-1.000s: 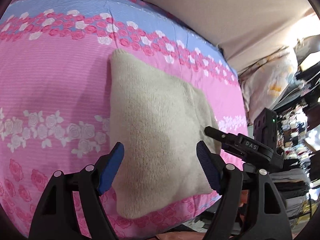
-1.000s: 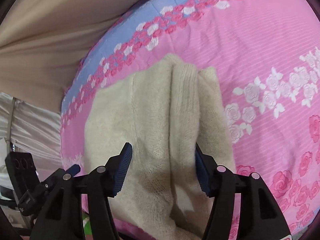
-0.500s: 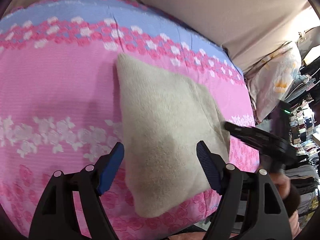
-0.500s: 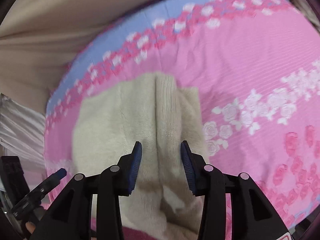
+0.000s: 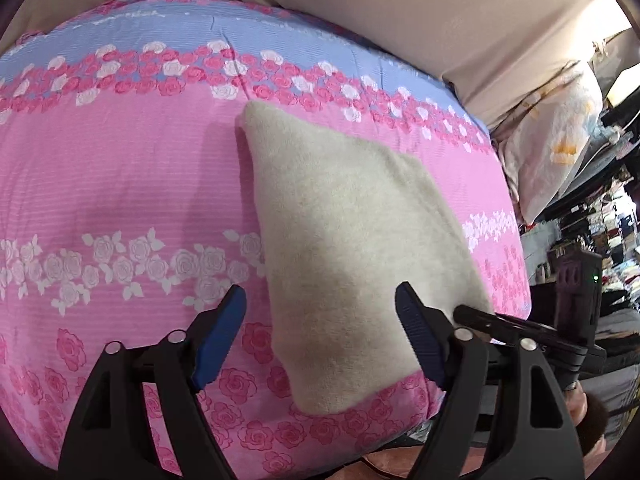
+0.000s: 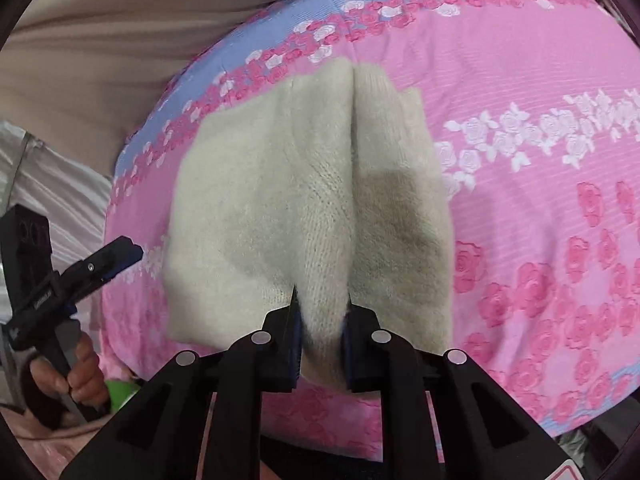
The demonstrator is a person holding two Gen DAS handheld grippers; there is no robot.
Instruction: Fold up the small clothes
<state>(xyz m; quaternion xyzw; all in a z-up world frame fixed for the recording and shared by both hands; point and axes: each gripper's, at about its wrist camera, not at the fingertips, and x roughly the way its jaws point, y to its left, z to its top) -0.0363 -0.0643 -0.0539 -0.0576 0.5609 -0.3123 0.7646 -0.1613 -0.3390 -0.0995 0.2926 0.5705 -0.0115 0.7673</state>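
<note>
One right hand-held gripper (image 6: pixel 320 328) is closing on the cream knit garment's (image 6: pixel 304 184) near fold.

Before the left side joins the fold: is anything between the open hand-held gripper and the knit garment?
Nothing visible. The left hand-held gripper hovers open over the cream knit garment; only the pink floral bedspread lies around it.

A bed covered with a pink and blue rose-print bedspread (image 5: pixel 120 184) stands against a beige curtain (image 5: pixel 400 28), a floral pillow (image 5: pixel 556 152) beside cluttered dark shelves (image 5: pixel 612 232) at its end.
</note>
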